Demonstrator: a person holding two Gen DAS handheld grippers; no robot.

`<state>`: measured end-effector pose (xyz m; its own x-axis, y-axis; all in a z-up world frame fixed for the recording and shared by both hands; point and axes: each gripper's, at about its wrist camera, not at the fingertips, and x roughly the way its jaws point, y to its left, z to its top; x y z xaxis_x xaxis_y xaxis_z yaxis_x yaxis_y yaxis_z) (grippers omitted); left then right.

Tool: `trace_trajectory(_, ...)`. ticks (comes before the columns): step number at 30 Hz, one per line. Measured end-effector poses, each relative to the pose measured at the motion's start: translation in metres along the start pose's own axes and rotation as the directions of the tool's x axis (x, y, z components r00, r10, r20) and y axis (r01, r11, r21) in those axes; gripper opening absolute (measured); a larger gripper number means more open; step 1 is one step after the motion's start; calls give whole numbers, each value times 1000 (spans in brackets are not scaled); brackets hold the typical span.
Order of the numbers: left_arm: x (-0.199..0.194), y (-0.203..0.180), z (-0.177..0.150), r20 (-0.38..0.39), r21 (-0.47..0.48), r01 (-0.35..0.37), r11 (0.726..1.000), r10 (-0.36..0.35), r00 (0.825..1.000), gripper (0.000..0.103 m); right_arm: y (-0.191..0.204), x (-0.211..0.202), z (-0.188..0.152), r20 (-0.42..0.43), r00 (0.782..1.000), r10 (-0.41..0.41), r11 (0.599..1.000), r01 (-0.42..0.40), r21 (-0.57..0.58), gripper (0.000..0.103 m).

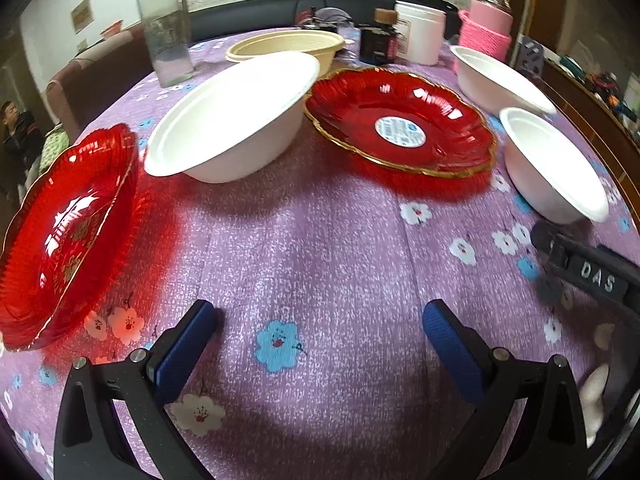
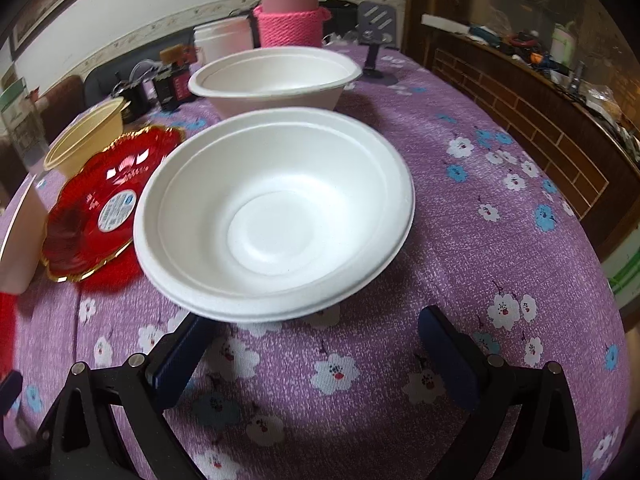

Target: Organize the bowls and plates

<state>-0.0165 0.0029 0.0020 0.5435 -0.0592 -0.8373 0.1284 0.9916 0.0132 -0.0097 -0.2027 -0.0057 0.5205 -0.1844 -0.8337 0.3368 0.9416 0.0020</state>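
Hovering over your purple flowered bench (image 1: 320, 240): left gripper (image 1: 320, 344) wide, empty; right gripper (image 2: 316, 344) wide, round white foam bowl (image 2: 276, 216) just ahead.

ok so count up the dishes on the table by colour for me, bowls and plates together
White bowls: 3
Red plates: 2
Beige bowl: 1
Total: 6
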Motion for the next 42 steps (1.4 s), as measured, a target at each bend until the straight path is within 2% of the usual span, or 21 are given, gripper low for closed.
trace_trajectory(4,-6,1,-7,-5,13,13,1000,-13,1000,103,0,-3,-4,-3,1000,6,1000,-6,-4,102)
trace_trajectory(6,-13,4,-12,17,5,11,1000,-11,1000,103,1,-4,-7,0,1000,10,1000,-10,-7,102)
trace_trajectory(9,-42,13,-21,125,-15,11,1000,-9,992,103,2,-8,-13,-2,1000,16,1000,-16,-18,102)
trace_trajectory(12,-75,23,-28,228,-36,-17,999,25,973,103,1,-14,-22,4,1000,21,1000,-21,-21,102)
trace_trajectory(16,-107,43,-31,291,-89,-3,996,29,956,103,-2,-21,-31,18,999,35,999,-35,-11,102)
trace_trajectory(19,-119,51,-30,303,-117,17,993,20,953,103,-5,-24,-34,34,998,44,999,-44,8,102)
trace_trajectory(26,-126,60,-35,284,-131,69,989,-29,958,103,-6,-31,-40,48,999,25,999,-27,28,102)
trace_trajectory(29,-127,61,-38,280,-126,86,988,-47,959,103,-4,-43,-45,98,995,2,1000,-4,21,102)
trace_trajectory(34,-131,64,-41,287,-122,101,987,-62,956,103,0,-77,-55,190,982,-11,1000,6,29,102)
trace_trajectory(42,-136,74,-44,293,-137,128,982,-83,953,103,28,-123,-65,327,945,0,999,18,-50,102)
